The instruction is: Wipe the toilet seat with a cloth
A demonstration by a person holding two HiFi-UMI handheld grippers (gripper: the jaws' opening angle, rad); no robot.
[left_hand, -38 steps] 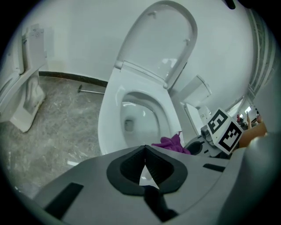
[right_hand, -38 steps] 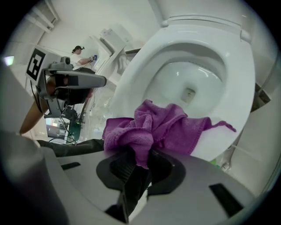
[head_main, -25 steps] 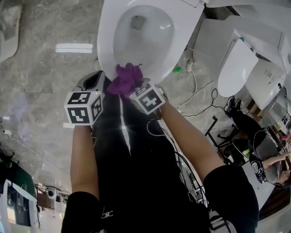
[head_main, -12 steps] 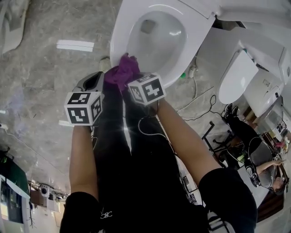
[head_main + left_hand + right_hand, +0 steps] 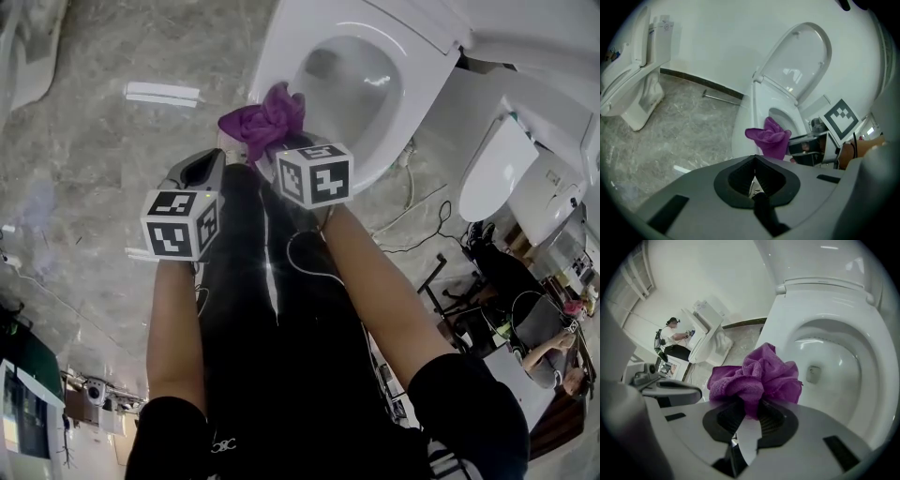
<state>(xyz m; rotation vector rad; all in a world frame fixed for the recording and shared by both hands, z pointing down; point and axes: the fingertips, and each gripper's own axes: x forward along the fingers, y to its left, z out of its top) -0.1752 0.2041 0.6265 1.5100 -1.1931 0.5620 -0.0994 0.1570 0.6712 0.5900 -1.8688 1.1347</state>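
Purple cloth [image 5: 757, 376] looks soft, light and floppy; your right gripper [image 5: 749, 411] pinches its bunched middle, your left gripper [image 5: 754, 180] is clenched empty.

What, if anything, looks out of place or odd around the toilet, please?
Nothing is spilled or broken. The only oddity is loose cables trailing over the floor beside the toilet; the cloth sits bunched in the right tongs.

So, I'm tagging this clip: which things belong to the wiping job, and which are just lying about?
Job: purple cloth, clamped in the right tool; toilet seat.
Lying about: spare toilet by the wall; shut, empty left tool; person in the background.
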